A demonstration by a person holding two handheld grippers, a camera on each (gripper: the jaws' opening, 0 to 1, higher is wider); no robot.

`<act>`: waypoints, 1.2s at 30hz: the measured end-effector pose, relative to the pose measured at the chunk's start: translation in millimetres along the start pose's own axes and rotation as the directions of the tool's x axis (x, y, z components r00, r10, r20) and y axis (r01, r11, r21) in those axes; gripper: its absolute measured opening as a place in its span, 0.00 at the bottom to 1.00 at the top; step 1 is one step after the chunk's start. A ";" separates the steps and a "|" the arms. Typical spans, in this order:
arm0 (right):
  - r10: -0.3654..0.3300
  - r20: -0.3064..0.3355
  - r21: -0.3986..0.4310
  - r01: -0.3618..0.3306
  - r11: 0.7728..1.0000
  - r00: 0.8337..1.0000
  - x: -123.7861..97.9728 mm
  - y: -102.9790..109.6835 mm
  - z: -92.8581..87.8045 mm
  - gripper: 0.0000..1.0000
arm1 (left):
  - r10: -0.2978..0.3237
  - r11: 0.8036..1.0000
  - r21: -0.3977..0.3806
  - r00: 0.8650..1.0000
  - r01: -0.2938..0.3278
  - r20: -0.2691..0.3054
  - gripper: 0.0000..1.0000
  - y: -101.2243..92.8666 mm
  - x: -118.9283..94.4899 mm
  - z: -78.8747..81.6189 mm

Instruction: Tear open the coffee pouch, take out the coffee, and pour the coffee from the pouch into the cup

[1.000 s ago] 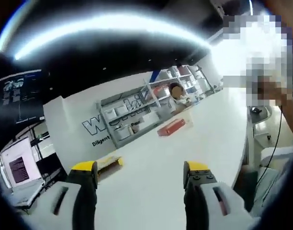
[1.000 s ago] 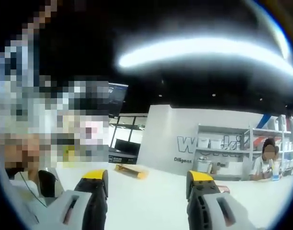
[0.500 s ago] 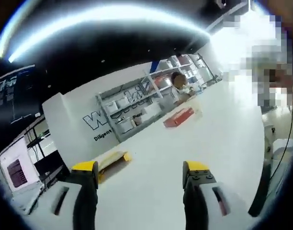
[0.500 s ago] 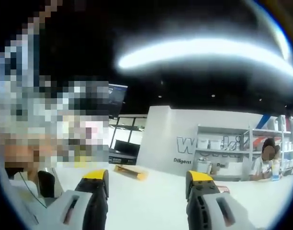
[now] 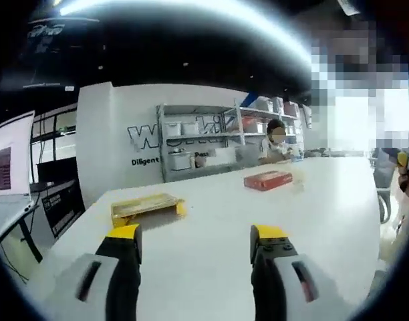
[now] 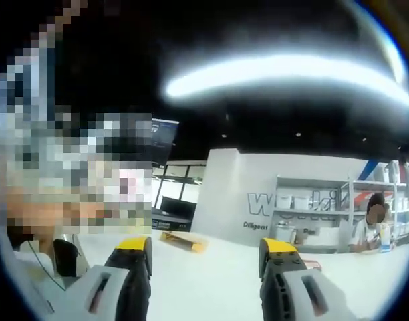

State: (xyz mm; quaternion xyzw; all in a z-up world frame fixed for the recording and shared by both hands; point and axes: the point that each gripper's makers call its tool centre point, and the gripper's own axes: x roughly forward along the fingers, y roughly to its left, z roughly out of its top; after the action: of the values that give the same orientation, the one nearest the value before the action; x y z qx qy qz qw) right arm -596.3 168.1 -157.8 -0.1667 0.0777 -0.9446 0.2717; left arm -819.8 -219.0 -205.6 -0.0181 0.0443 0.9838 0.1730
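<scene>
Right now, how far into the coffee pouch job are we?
Nothing looks done. Both the left gripper and right gripper are open and empty above the white table. On it lie a yellow box and a red box. Tearing, taking out and pouring all remain.
</scene>
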 end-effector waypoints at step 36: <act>0.020 -0.024 0.013 -0.020 1.000 1.000 14.5 3.6 -18.8 0.62 | 0.074 0.956 0.293 0.990 -0.035 -0.123 0.43 77.1 116.9 -36.6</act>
State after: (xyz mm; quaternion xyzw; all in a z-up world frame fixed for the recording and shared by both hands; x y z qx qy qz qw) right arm -612.7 158.3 -172.2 -0.1528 0.0767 -0.9443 0.2811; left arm -955.2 -255.0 -241.8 -0.0567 0.1998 0.9676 0.1434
